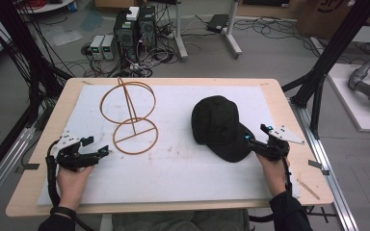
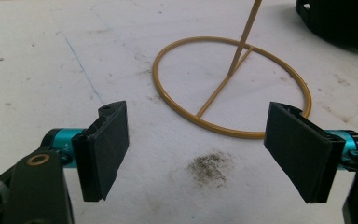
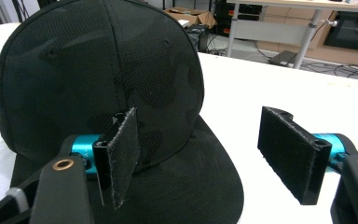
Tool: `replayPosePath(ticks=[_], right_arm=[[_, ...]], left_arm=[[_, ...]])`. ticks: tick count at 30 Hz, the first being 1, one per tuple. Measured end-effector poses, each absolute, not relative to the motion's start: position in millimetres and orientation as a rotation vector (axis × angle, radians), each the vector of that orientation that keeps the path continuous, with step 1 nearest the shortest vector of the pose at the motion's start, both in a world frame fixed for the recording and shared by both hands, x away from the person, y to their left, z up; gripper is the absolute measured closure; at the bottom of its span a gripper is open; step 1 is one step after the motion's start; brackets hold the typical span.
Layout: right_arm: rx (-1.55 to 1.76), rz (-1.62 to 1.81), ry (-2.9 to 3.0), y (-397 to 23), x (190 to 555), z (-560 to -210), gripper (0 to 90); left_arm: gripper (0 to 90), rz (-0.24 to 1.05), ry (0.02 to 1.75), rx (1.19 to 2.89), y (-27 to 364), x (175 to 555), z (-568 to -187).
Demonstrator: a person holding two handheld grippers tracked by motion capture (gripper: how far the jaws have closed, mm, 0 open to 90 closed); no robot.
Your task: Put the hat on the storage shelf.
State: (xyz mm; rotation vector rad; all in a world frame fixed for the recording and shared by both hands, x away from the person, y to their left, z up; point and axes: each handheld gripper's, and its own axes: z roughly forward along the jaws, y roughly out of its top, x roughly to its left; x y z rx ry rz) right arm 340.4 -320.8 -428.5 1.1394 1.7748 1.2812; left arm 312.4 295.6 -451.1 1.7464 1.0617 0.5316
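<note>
A black camouflage cap (image 1: pixel 217 122) lies on the right half of the white sheet (image 1: pixel 183 168), brim toward me. My right gripper (image 1: pixel 256 134) is open at the brim's right edge. In the right gripper view the cap (image 3: pixel 98 70) looms close; the right gripper (image 3: pixel 205 154) has its left jaw over the brim and its right jaw over bare sheet, pads touching nothing. A golden wire hat stand (image 1: pixel 132 119) stands left of centre. My left gripper (image 1: pixel 103 151) hovers open just left of its base ring. In the left gripper view the left gripper (image 2: pixel 203 149) faces that stand (image 2: pixel 223 83).
The wooden table (image 1: pixel 53 125) ends close behind the stand and cap. Beyond it on the floor are computer boxes (image 1: pixel 135 29) and tangled cables. Black frame posts (image 1: pixel 325 62) rise at the right and left. A dark smudge (image 2: pixel 209 165) marks the sheet.
</note>
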Motion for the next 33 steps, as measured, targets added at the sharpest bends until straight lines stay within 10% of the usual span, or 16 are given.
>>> replayPosePath(ticks=[33], right_arm=[[1.040, 1.253, 1.797, -229.1, 332.3, -404.2, 29.2]], left_arm=[[22.3, 0.564, 1.045, 1.800, 289.7, 312.3, -451.0]])
